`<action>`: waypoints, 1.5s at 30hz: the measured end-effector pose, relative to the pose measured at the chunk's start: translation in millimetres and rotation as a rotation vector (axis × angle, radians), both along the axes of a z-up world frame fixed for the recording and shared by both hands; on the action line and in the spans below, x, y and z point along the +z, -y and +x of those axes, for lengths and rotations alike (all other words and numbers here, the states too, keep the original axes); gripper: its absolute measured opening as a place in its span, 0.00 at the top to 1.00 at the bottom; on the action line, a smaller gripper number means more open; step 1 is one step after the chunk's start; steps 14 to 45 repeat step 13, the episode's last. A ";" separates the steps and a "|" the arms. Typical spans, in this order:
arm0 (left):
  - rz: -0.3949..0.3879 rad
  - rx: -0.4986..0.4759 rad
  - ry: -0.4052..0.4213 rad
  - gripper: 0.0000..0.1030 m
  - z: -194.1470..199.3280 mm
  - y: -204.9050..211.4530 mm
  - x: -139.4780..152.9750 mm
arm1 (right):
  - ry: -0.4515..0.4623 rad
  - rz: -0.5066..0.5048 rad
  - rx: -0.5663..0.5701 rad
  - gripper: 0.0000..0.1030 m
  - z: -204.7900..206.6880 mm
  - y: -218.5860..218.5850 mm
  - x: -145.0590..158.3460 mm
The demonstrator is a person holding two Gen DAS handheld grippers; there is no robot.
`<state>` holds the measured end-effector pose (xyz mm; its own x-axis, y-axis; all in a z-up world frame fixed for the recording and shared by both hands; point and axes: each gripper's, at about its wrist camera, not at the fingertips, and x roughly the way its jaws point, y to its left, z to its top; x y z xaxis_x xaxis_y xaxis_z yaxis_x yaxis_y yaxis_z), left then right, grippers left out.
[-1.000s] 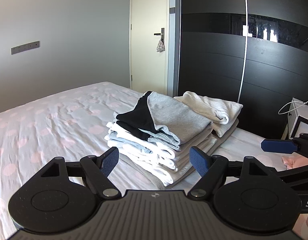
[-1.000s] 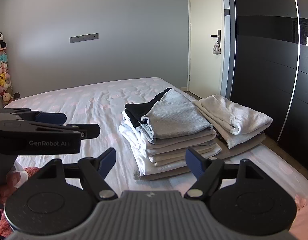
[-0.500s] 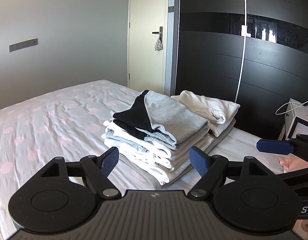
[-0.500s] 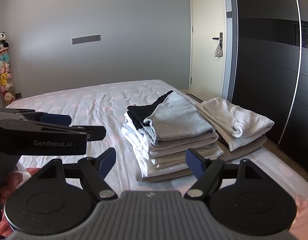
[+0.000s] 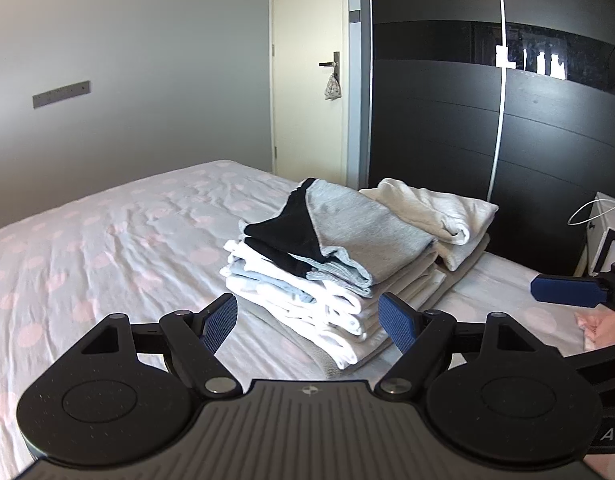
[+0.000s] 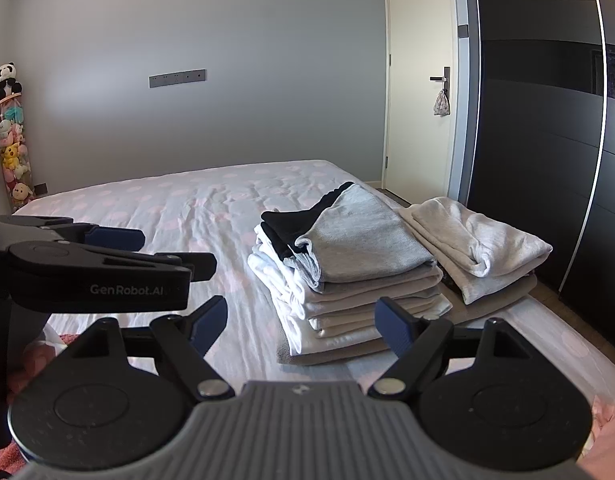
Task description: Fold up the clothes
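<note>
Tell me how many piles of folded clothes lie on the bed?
2. The taller pile topped by a grey-and-black garment stands mid-bed on the pink-dotted white sheet; the lower pile of cream-white knitwear lies beside it, nearer the black wardrobe. Pink cloth at the frame edges may hide more.

Pink garment point(image 5: 597, 330) right of the folded stack point(image 5: 335, 276) — cut off by the frame edge, type unclear. Stack's lower layers hidden under the grey top; white box point(image 5: 607, 236) beyond it cropped — possibly a nightstand.
</note>
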<state>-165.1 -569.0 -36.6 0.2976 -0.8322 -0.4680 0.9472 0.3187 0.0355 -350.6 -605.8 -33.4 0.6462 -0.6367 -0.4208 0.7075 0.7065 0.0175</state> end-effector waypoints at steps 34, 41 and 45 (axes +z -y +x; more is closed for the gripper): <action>-0.020 -0.035 -0.021 0.25 -0.2 -4.2 3.6 | -0.001 -0.003 0.009 0.19 2.5 -1.8 -1.8; -0.020 -0.035 -0.021 0.25 -0.2 -4.2 3.6 | -0.001 -0.003 0.009 0.19 2.5 -1.8 -1.8; -0.020 -0.035 -0.021 0.25 -0.2 -4.2 3.6 | -0.001 -0.003 0.009 0.19 2.5 -1.8 -1.8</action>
